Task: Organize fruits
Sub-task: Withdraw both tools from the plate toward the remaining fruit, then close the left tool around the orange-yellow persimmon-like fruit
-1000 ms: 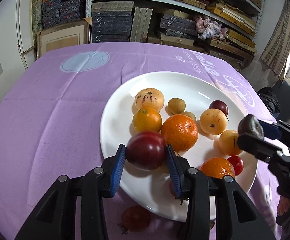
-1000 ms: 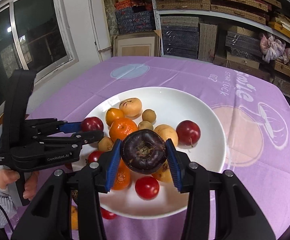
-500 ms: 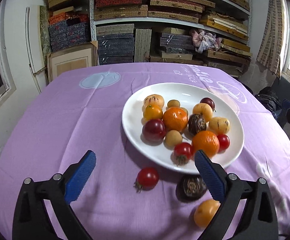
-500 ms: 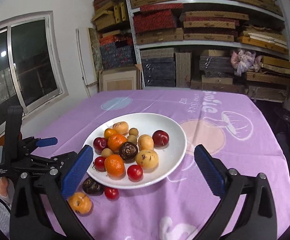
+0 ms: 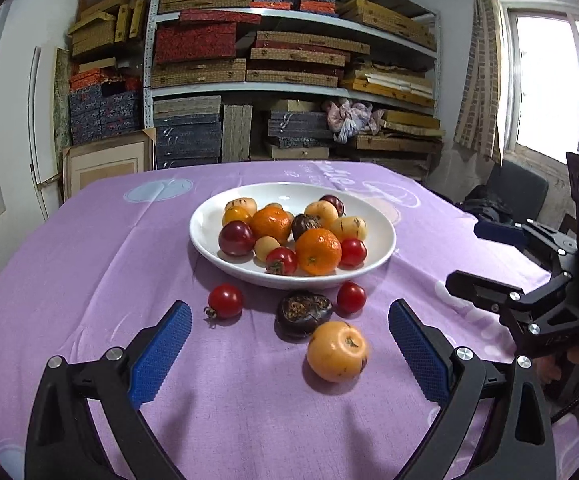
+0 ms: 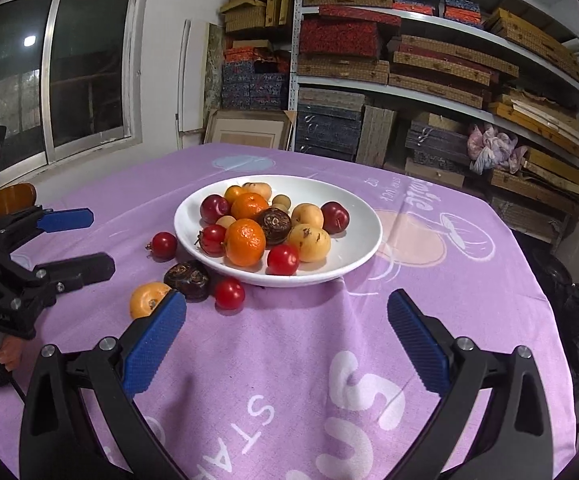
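A white plate (image 5: pixel 205 236) (image 6: pixel 363 224) holds several fruits: oranges, red plums, yellow fruits, a dark purple fruit and red tomatoes. On the purple cloth in front of it lie a red tomato (image 5: pixel 225 300), a second red tomato (image 5: pixel 351 297), a dark purple fruit (image 5: pixel 304 314) and a yellow-orange fruit (image 5: pixel 337 351). My left gripper (image 5: pixel 289 354) is open and empty, held back from these loose fruits. My right gripper (image 6: pixel 287 346) is open and empty, held back from the plate's near edge. Each gripper shows in the other's view, the right (image 5: pixel 489 264) and the left (image 6: pixel 77 244).
The table carries a purple printed cloth (image 6: pixel 329 380). Shelves (image 5: pixel 289 80) stacked with boxes stand behind the table. A window (image 6: pixel 57 68) is at the left wall, a dark chair (image 5: pixel 517 192) at the right.
Both grippers have let go of their fruit on the plate, the left a red plum and the right a dark purple fruit. Both opened wide and pulled back and up from the plate.
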The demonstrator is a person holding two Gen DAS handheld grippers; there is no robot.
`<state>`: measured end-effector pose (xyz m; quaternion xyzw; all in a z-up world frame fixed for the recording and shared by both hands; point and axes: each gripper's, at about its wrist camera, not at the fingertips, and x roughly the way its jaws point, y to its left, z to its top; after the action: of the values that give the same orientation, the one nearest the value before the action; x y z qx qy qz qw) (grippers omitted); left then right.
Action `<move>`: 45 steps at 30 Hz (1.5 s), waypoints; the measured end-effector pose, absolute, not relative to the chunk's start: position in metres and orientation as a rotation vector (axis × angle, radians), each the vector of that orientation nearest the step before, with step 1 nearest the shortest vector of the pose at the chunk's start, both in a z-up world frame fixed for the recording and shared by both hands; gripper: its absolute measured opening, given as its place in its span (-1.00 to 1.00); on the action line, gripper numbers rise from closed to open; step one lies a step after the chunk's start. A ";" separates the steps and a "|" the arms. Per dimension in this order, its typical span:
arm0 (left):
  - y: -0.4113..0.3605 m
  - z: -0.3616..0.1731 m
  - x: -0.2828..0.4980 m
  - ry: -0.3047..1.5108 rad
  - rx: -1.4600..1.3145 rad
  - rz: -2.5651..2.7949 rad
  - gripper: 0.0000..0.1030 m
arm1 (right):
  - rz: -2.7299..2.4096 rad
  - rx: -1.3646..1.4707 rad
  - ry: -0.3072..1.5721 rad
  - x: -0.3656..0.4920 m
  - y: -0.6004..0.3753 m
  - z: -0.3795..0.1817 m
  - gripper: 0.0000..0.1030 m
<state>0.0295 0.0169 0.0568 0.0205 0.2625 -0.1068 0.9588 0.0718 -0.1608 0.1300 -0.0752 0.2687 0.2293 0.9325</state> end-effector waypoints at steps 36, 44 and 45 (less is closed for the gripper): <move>0.000 0.019 0.072 0.845 0.036 -0.051 0.83 | 0.430 0.133 0.738 0.106 -0.203 0.115 0.92; 0.008 0.018 0.074 0.856 -0.031 -0.083 0.69 | 0.442 0.146 0.751 0.106 -0.203 0.113 0.92; 0.008 0.018 0.074 0.857 -0.033 -0.084 0.69 | 0.443 0.147 0.753 0.106 -0.203 0.113 0.92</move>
<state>0.0735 0.0076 0.0176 -0.0158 0.4152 -0.0408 0.9087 0.1064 -0.2029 0.1131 0.0713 0.3642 0.2142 0.9036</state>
